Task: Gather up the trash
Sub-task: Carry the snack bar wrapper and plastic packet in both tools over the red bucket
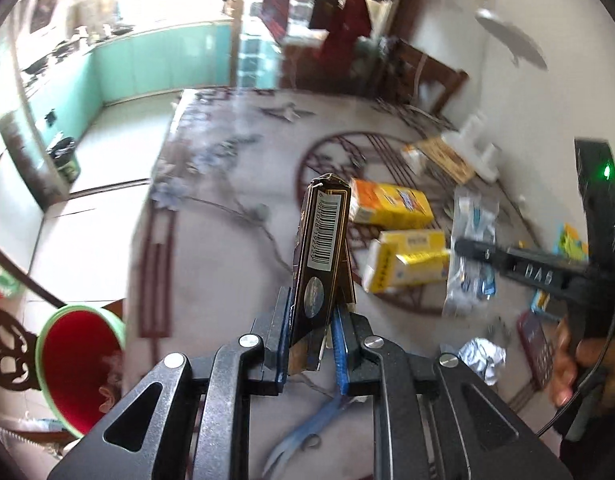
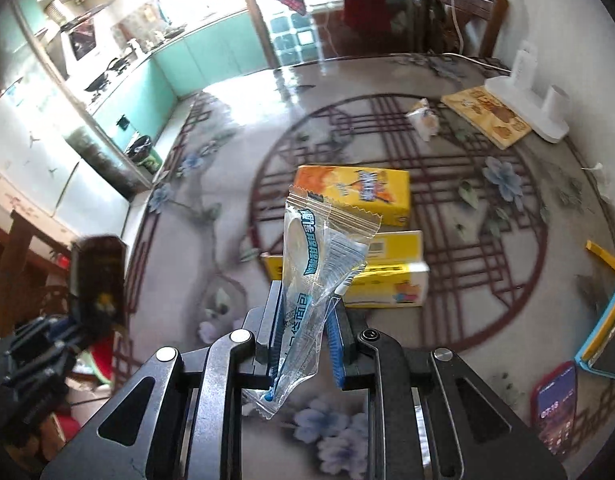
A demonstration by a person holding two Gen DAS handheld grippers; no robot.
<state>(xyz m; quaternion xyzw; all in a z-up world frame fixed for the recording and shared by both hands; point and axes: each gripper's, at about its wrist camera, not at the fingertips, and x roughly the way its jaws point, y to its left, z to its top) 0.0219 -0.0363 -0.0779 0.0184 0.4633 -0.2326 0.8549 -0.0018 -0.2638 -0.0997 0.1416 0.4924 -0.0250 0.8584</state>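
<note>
My left gripper (image 1: 313, 312) is shut on a flattened black and gold box (image 1: 321, 248) with a barcode, held upright above the table. A red bin with a green rim (image 1: 77, 368) stands low at the left. My right gripper (image 2: 303, 320) is shut on a clear plastic wrapper (image 2: 319, 276) with blue print, held above the table; it also shows blurred in the left wrist view (image 1: 471, 248). The left gripper with its box appears at the left of the right wrist view (image 2: 97, 280).
On the patterned table (image 2: 487, 220) lie two yellow boxes (image 2: 355, 192) (image 2: 391, 276), a crumpled wrapper (image 2: 423, 120), a yellow booklet (image 2: 487, 116), a white stand (image 2: 527, 100), a red phone (image 2: 555, 404), a blue case (image 2: 605, 340). Crumpled foil (image 1: 483, 358) lies near the right.
</note>
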